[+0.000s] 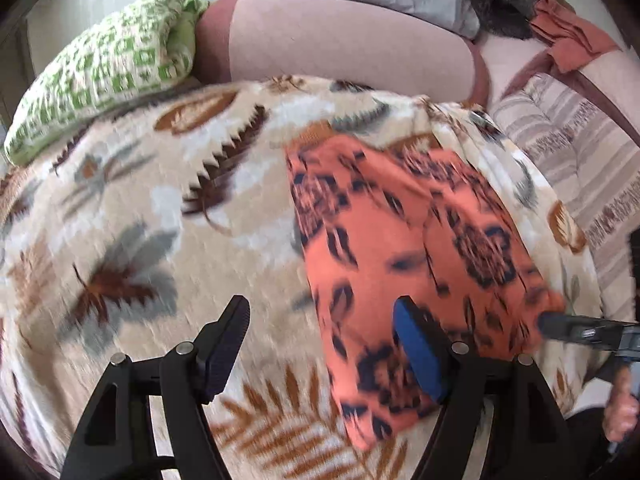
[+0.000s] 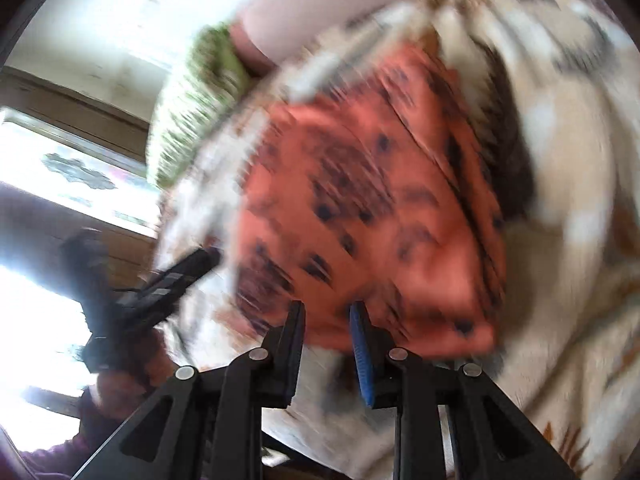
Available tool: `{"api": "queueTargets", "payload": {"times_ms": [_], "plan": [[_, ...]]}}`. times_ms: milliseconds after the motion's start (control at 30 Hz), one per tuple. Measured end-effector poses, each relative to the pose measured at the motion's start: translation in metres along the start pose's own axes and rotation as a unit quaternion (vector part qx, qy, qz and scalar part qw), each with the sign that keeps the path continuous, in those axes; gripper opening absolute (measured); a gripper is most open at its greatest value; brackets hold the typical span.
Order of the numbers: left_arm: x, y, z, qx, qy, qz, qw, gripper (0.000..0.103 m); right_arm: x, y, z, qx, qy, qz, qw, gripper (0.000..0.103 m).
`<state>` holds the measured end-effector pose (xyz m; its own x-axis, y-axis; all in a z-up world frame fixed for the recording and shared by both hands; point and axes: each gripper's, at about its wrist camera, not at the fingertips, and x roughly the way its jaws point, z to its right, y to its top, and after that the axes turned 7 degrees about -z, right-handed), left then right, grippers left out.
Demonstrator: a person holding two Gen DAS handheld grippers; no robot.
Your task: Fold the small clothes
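- Orange patterned garment [image 1: 404,240] lies on the leaf-print blanket [image 1: 160,216].
- Left gripper [image 1: 320,344]: jaws spread wide, nothing pinched.
- Right gripper [image 2: 326,332]: jaws narrowly apart at the garment's near edge; grip cannot be told.

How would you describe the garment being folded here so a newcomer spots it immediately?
Start at the cream leaf-patterned blanket that covers the seat. On its right half lies the orange garment, near the striped cushion. It is the only orange cloth with dark floral print; the plain orange cloth lies farther back.
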<state>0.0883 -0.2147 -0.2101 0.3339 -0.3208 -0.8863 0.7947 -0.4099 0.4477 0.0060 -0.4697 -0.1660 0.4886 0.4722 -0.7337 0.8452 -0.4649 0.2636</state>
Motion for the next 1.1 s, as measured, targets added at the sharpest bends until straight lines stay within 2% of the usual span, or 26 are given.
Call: {"api": "queueTargets", "payload": {"times_ms": [67, 133, 300, 433, 500, 633, 733, 867, 1100], "plan": [[0.007, 0.020, 0.002, -0.003, 0.016, 0.006, 0.9999, 0.076, -0.007, 0.016, -0.001, -0.002, 0.000, 0.042, 0.999, 0.027], [0.020, 0.039, 0.005, -0.005, 0.030, 0.004, 0.9995, 0.076, -0.002, 0.028, 0.004, 0.016, -0.004, 0.056, 0.998, 0.027], [0.056, 0.076, 0.008, -0.007, 0.066, -0.010, 0.9978, 0.076, 0.026, 0.040, 0.039, 0.100, -0.039, 0.042, 0.993, 0.027], [0.092, 0.079, 0.013, 0.013, 0.109, -0.037, 0.9933, 0.076, 0.036, 0.041, 0.056, 0.121, -0.016, 0.027, 0.992, 0.026], [0.101, 0.073, 0.016, 0.021, 0.119, -0.036, 0.9920, 0.076, 0.044, 0.042, 0.061, 0.126, -0.009, 0.021, 0.992, 0.026], [0.091, 0.068, 0.021, 0.029, 0.132, -0.015, 0.9907, 0.076, 0.036, 0.038, 0.054, 0.105, -0.020, 0.028, 0.994, 0.026], [0.073, 0.064, 0.022, 0.027, 0.127, -0.003, 0.9915, 0.076, 0.020, 0.027, 0.037, 0.065, -0.040, 0.044, 0.996, 0.026], [0.044, 0.052, 0.026, 0.037, 0.133, 0.034, 0.9898, 0.076, 0.007, 0.018, 0.015, 0.009, -0.052, 0.069, 0.996, 0.026], [0.011, 0.033, 0.031, 0.040, 0.129, 0.055, 0.9894, 0.076, 0.005, 0.007, 0.011, 0.003, -0.079, 0.069, 0.995, 0.026]]}}
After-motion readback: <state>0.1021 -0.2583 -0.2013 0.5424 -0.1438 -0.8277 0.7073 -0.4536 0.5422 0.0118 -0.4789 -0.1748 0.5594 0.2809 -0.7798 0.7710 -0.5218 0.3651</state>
